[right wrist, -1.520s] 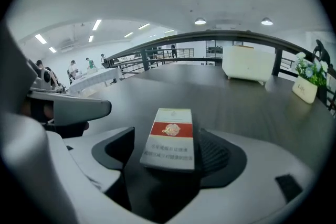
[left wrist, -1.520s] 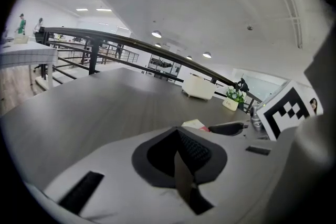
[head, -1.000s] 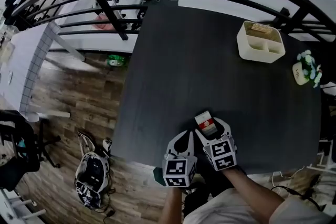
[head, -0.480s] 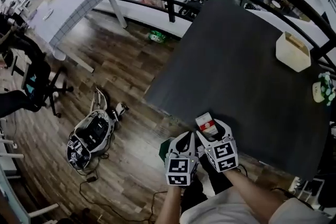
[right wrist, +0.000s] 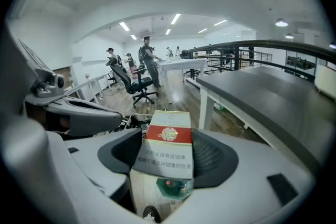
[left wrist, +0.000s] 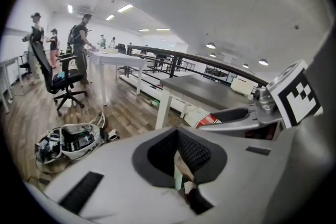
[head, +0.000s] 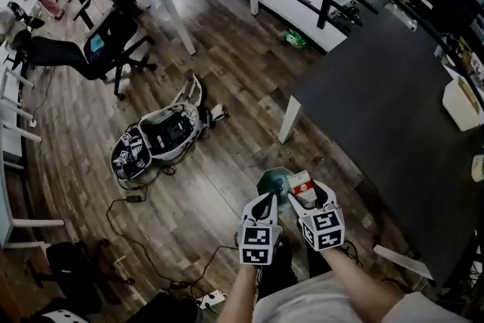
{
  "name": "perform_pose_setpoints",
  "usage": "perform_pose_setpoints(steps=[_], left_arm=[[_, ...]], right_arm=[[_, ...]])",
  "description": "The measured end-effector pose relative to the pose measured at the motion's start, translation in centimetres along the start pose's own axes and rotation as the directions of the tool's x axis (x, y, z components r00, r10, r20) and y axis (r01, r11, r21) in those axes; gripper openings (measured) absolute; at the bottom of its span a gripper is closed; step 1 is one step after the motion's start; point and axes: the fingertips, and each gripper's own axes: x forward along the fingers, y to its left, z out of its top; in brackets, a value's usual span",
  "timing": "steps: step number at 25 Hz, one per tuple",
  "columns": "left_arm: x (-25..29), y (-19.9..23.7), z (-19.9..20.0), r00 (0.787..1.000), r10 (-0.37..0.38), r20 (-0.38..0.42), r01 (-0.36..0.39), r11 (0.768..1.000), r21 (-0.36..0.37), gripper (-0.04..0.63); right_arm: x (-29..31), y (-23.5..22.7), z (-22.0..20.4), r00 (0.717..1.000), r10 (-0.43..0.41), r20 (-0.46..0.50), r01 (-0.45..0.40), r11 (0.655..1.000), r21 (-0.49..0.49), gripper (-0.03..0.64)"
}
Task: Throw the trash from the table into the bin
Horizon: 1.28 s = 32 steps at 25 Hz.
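The box (right wrist: 167,139) is held by the right hand-held gripper (head: 304,191), whose jaws are set wide and pressed on its two sides. In this way it can be carried clear of the tabletop (head: 393,110) and let fall into the green bin (head: 272,179), which stands on the floor just ahead of both grippers. The left hand-held gripper (left wrist: 177,150) is closed narrow. A small pale scrap (left wrist: 182,168) appears to be pinched between its pads, probably for the same drop. The box is seen as a flat white carton with a red band, a round emblem and lines of print, its edges square and uncrushed.
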Motion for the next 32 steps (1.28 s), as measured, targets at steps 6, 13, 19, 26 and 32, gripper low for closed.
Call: perform_pose_setpoints(steps=[6, 13, 19, 26, 32], left_arm=[[-4.3, 5.2, -5.4, 0.994, 0.103, -0.027, -0.105, 0.989, -0.101, 0.025], [-2.0, 5.3, -13.0, 0.989, 0.119, -0.084, -0.134, 0.971, -0.196, 0.025], [2.8, 6.6, -19.5, 0.983, 0.095, -0.157, -0.121, 0.979, -0.164, 0.025], [9.8, 7.1, -26.0, 0.977, 0.067, -0.203, -0.1, 0.983, -0.152, 0.025], [14.6, 6.7, -32.0, 0.966, 0.083, -0.244, -0.129, 0.976, -0.178, 0.025]], right_arm=[[1.2, 2.8, -4.1, 0.997, 0.031, -0.067, -0.032, 0.999, -0.021, 0.313], [3.3, 1.8, -12.3, 0.982, 0.037, -0.187, -0.04, 0.999, -0.011, 0.313], [7.8, -0.5, -18.6, 0.967, 0.05, -0.251, -0.052, 0.999, 0.0, 0.313], [13.8, -6.2, -24.2, 0.96, 0.025, -0.28, -0.015, 0.999, 0.038, 0.313], [18.6, -7.6, -29.2, 0.949, 0.075, -0.305, -0.067, 0.997, 0.036, 0.313]])
